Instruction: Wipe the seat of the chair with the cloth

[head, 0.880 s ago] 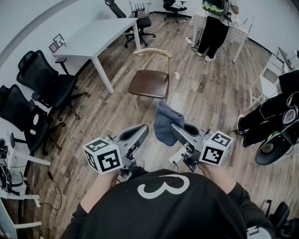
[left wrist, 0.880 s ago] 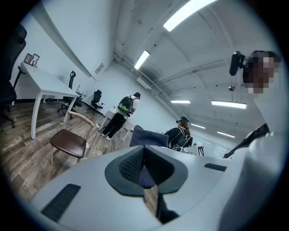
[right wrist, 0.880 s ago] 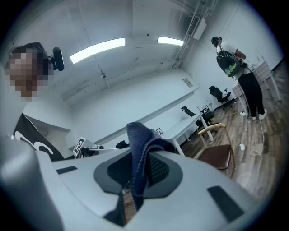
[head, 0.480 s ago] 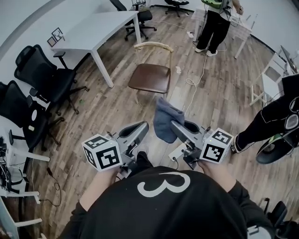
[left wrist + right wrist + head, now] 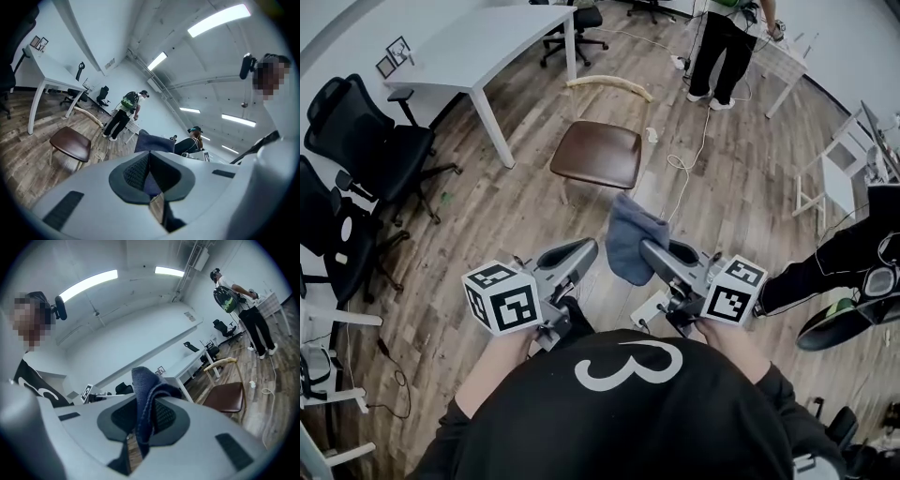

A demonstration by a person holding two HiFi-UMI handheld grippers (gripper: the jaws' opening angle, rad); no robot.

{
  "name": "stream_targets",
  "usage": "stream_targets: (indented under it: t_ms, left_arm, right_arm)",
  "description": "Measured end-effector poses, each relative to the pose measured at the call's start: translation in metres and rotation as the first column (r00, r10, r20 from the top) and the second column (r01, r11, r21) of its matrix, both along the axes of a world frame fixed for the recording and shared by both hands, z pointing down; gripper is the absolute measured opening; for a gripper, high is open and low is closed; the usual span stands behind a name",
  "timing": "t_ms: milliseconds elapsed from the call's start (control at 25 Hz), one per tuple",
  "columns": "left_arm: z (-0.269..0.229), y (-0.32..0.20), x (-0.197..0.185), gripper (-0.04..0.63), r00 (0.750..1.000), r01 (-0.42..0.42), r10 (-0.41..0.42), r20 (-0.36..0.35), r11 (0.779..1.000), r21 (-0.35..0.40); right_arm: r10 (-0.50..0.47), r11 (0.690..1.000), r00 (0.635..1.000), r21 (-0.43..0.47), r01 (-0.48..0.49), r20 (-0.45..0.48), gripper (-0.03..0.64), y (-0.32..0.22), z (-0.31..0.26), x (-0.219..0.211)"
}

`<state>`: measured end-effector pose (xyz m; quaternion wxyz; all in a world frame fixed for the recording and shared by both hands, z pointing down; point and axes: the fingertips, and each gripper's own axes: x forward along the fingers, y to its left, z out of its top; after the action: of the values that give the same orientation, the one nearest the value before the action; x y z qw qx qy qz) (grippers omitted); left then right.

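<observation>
The chair (image 5: pixel 595 155) with a brown seat and pale wooden backrest stands on the wood floor, ahead of both grippers and apart from them. My right gripper (image 5: pixel 649 251) is shut on a blue-grey cloth (image 5: pixel 628 239), which hangs from its jaws in the air. In the right gripper view the cloth (image 5: pixel 145 390) is pinched between the pads, with the chair (image 5: pixel 225 397) off to the right. My left gripper (image 5: pixel 584 249) is held level beside it, shut on nothing. In the left gripper view the chair (image 5: pixel 70 143) lies low on the left and the cloth (image 5: pixel 152 143) shows beyond the jaws.
A white table (image 5: pixel 478 47) stands at the far left of the chair. Black office chairs (image 5: pixel 375 155) line the left side. A person (image 5: pixel 722 47) stands beyond the chair; another person's leg (image 5: pixel 853 253) is at right. A white cable (image 5: pixel 689 155) trails across the floor.
The chair has drawn closer and lower in the head view as the person moved toward it. Both grippers keep the same pose; the cloth stays in the right one.
</observation>
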<state>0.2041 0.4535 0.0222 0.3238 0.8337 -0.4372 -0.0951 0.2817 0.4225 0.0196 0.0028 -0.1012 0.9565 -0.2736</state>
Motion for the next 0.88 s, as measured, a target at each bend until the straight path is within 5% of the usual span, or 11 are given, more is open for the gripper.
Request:
stream_targets:
  t_ms: [200,560,880]
  left_arm:
    - [0.023,-0.044,-0.063,0.014,1.0,-0.017,0.017,0.008,0.999,-0.046]
    - [0.081,-0.132,-0.192,0.014,0.985,0.009,-0.047,-0.165,0.975,-0.224]
    - [0.11,-0.187,-0.243,0.014,0.982,-0.033,-0.028,-0.185,0.946,-0.322]
  right_arm:
    - [0.029,0.998,0.999,-0.052,-0.03,-0.028,0.054,-0.048,0.017,-0.055]
    - [0.046,0.987,0.988,-0.146,-0.067,-0.146,0.054,-0.131,0.054,-0.158]
    - [0.066,0.974,0.984,-0.202,-0.099,-0.163,0.054,-0.176,0.072,-0.211]
